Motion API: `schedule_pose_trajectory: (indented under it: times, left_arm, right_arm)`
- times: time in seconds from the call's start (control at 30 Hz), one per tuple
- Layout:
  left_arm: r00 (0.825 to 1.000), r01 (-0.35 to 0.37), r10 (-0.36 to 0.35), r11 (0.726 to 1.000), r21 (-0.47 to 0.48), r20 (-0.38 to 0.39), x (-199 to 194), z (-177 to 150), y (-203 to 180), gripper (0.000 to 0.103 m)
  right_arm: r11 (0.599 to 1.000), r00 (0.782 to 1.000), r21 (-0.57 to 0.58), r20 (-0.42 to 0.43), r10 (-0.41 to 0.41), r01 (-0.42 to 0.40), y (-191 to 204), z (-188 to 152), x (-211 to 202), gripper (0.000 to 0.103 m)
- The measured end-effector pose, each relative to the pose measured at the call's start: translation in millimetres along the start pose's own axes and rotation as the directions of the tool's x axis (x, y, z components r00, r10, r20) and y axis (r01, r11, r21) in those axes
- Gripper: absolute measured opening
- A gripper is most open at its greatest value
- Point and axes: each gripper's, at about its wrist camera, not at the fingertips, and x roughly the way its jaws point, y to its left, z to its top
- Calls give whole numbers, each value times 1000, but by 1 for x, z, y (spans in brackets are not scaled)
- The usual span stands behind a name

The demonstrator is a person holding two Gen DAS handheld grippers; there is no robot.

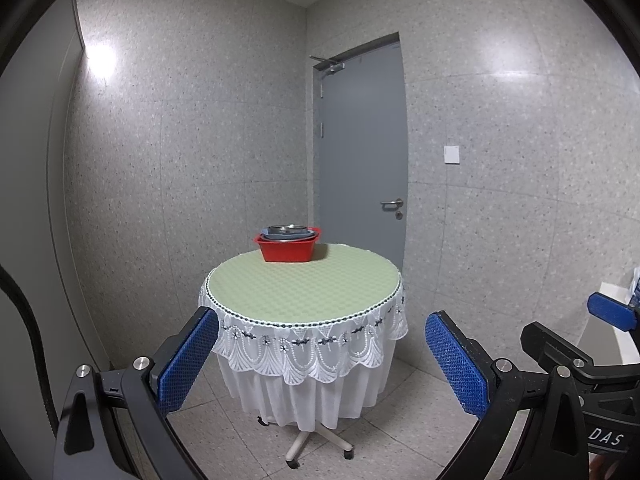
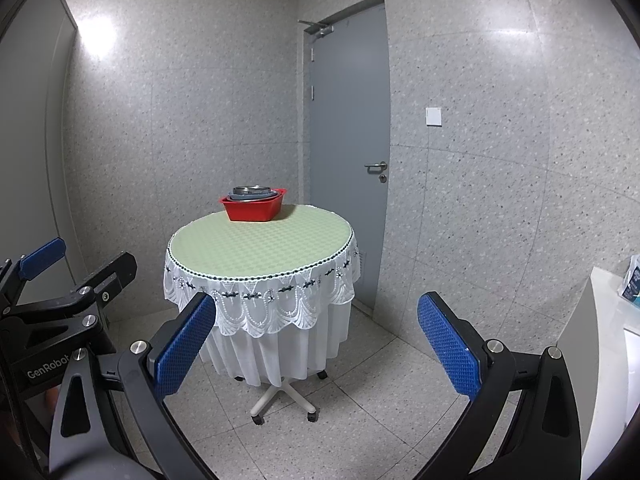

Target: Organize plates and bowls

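A red plastic tub (image 1: 286,249) stands at the far side of a round table (image 1: 304,292) with a green top and white lace cloth. Stacked grey dishes and a metal bowl (image 1: 286,230) sit inside it. The tub also shows in the right wrist view (image 2: 253,207), with the stacked dishes (image 2: 251,192) in it. My left gripper (image 1: 322,334) is open and empty, well short of the table. My right gripper (image 2: 316,314) is open and empty, also short of the table (image 2: 260,248). Each gripper appears at the edge of the other's view.
A grey door (image 1: 362,152) stands behind the table, with a white wall switch (image 1: 452,154) to its right. A white counter (image 2: 600,344) with a blue-white pack (image 2: 632,280) is at the far right. The table stands on a wheeled base (image 2: 282,398) on a tiled floor.
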Motion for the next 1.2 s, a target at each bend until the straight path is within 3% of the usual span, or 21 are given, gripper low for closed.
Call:
schedule_pose_trajectory:
  times: [1.2]
  left_arm:
    - [1000, -7, 7, 1000, 9, 30, -1, -9, 2, 102]
  right_arm:
    - [1000, 1000, -1, 5, -3, 3, 1, -3, -5, 102]
